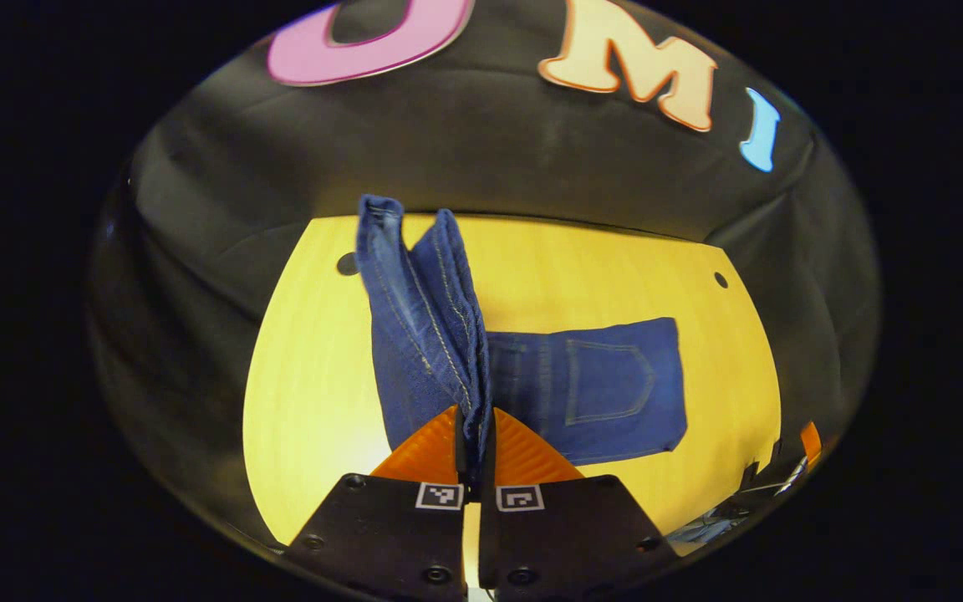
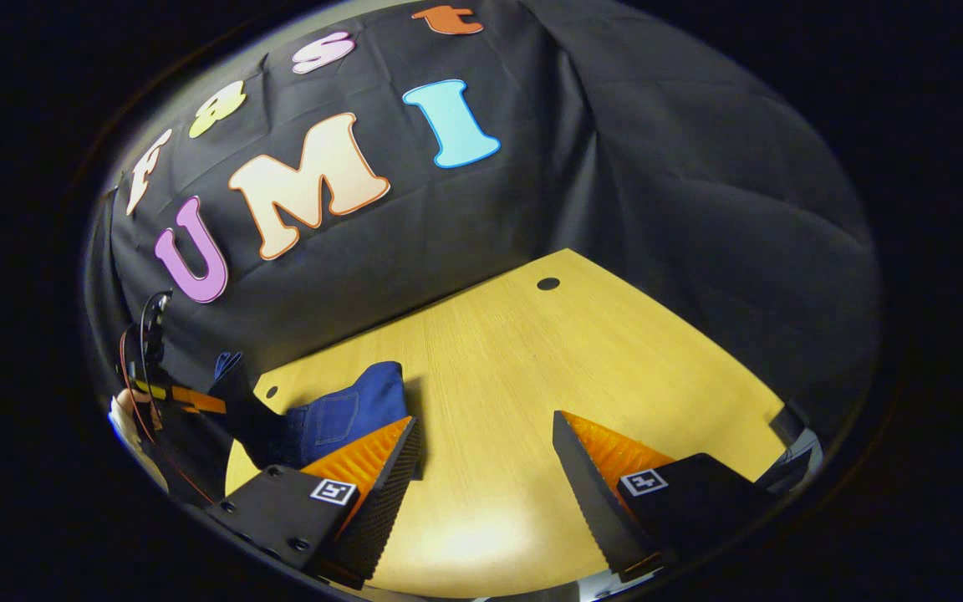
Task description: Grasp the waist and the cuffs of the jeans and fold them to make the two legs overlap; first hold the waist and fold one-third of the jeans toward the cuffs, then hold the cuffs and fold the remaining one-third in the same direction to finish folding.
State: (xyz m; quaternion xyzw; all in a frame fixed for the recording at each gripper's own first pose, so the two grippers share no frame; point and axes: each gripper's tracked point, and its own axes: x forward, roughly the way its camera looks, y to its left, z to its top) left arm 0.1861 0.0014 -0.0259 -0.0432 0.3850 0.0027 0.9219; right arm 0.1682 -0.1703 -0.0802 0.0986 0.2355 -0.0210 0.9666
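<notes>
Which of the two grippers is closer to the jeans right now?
Left. The left gripper is clamped on the jeans, lifting an end; the right gripper hangs open over bare table beside them.

The jeans [image 1: 590,385] lie on the table [image 1: 314,393], one end raised between the left tongs [image 1: 475,456].

Left claw [image 1: 475,456]: fingers pressed together on the jeans [image 1: 431,334], lifted above the worktop [image 1: 314,401]. Right claw [image 2: 486,468]: fingers spread wide, above the worktop.

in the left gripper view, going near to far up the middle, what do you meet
left tool shut on the lifted end of the jeans → bare wooden table → black cloth wall
</notes>
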